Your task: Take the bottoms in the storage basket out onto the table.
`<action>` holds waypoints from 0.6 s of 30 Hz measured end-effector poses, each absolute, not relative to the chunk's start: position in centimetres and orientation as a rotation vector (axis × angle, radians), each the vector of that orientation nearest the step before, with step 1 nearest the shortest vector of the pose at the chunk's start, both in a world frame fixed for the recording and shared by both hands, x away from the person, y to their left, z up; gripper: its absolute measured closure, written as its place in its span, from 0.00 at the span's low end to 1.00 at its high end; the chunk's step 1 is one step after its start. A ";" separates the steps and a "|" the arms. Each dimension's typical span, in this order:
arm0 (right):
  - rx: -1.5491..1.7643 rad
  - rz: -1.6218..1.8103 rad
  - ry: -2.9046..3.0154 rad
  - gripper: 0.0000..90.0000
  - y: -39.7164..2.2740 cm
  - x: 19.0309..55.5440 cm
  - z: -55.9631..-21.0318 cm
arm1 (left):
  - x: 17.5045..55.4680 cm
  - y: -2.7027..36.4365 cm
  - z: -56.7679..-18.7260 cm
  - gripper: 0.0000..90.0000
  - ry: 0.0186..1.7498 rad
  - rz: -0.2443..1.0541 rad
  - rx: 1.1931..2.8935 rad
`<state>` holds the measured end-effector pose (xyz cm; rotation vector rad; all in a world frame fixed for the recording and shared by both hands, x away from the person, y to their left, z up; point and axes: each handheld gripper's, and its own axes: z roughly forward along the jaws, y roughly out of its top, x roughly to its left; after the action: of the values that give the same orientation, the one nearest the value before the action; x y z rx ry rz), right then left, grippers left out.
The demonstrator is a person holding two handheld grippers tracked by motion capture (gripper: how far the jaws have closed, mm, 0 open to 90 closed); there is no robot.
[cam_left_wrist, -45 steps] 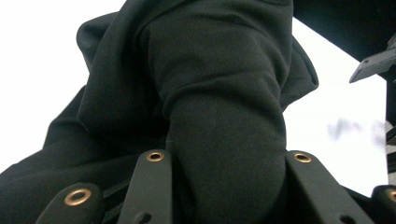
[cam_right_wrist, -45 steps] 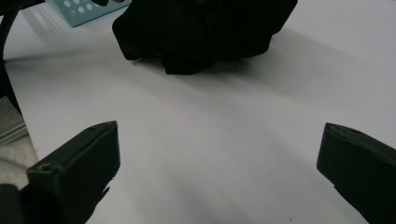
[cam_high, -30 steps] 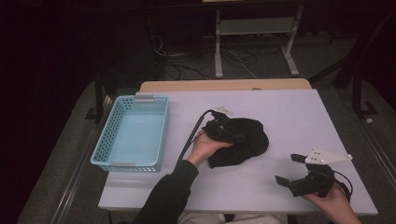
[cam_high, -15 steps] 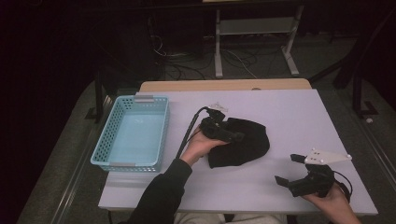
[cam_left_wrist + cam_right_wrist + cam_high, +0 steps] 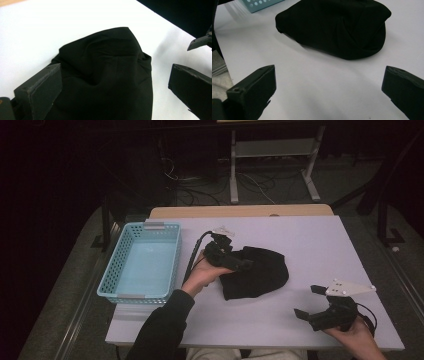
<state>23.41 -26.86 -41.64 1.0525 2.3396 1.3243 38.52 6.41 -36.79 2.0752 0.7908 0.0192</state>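
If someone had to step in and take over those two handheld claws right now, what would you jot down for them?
Left claw: open, jaws either side of the black cloth at its left edge, nothing pinched yet.
Right claw: open, holding nothing, at the near right of the table, facing the cloth from a distance.
Cloth: bunched in a heap mid-table. Blue basket at the left holds nothing.
Done: nothing visibly finished.
Left: probably close the left claw on the cloth; the basket may be where it goes.

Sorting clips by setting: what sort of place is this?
Probably a lab or workshop set up for recording: a white table in a dark room, loose cables on the floor, and a metal stand behind it.
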 end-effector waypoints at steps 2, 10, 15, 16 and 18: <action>1.053 1.325 2.339 0.00 -26.9 23.4 -41.6 | 38.4 6.8 -36.5 0.00 0.789 0.030 2.078; 1.051 1.325 2.340 0.00 -26.8 23.4 -41.7 | 37.7 8.3 -35.5 0.00 0.786 0.075 2.065; 1.052 1.325 2.340 0.00 -26.8 23.4 -41.6 | 37.1 9.4 -35.0 0.00 0.787 0.087 2.045; 1.052 1.325 2.340 0.00 -26.8 23.4 -41.6 | 36.9 9.6 -34.9 0.00 0.784 0.093 2.045; 1.050 1.324 2.341 0.00 -26.8 23.4 -41.7 | 36.7 10.0 -34.7 0.00 0.781 0.099 2.039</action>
<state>23.43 -26.83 -41.66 1.0495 2.3408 1.3245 36.66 10.03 -34.67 2.0388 0.7811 0.0994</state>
